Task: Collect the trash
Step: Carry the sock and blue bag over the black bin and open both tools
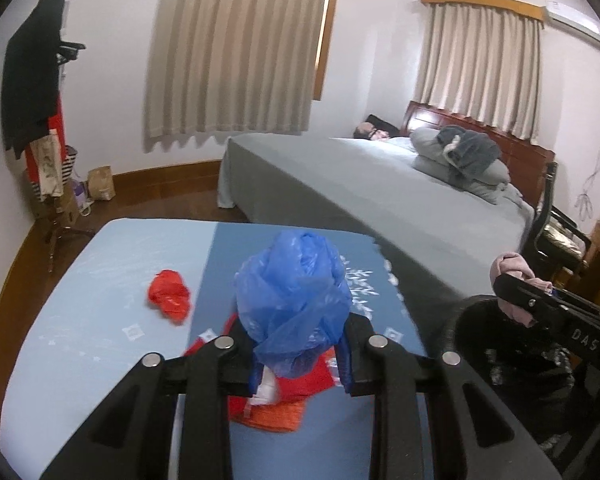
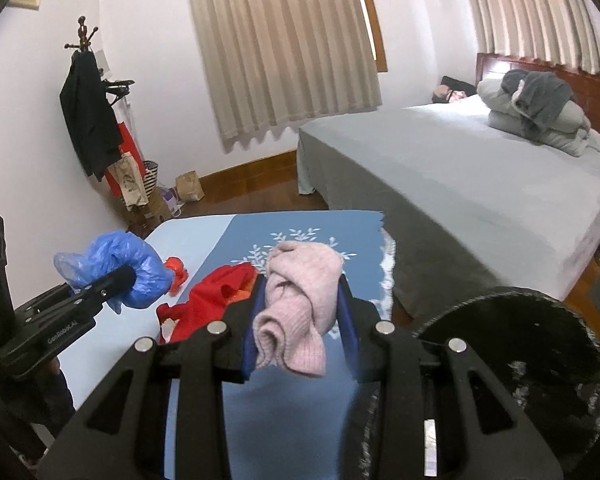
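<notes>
Left gripper [image 1: 300, 354]: clamped on a crumpled blue plastic bag [image 1: 294, 304]; the bag bulges up and forward out of the jaws, its long axis running toward 12 o'clock in the left wrist view, clear of the worktop.
Right gripper [image 2: 300, 320]: closed on a bunched pink knit cloth [image 2: 300, 304]; the cloth stands up between the jaws and droops over their near side, its long axis roughly 12 to 6 o'clock in the right wrist view.
Bin [image 2: 540, 360]: a black round container with a dark liner, at 4 o'clock of the right gripper, just beside the worktop's right edge.
Worktop [image 1: 80, 320]: a flat surface under a light blue cover, with a darker blue runner printed with white leaf sprigs down the middle.
Red-and-orange bundle [image 1: 284, 404]: lying on the runner right under the left gripper, partly hidden by the jaws.
Red plastic scrap [image 1: 169, 294]: crumpled on the light blue part, at 10 o'clock of the left gripper, apart from the bundle.
Floor [image 1: 172, 200]: dark wood with a wooden skirting.
Bed [image 1: 380, 184]: beyond the worktop at 1 o'clock, grey sheet, folded grey bedding at its head, reddish wooden headboard.
Coat stand [image 1: 40, 100]: in the far left corner at 10 o'clock, hung with dark and red garments; bags on the floor beside it.
Curtains [image 1: 236, 48]: beige, drawn over two windows on the far walls.
</notes>
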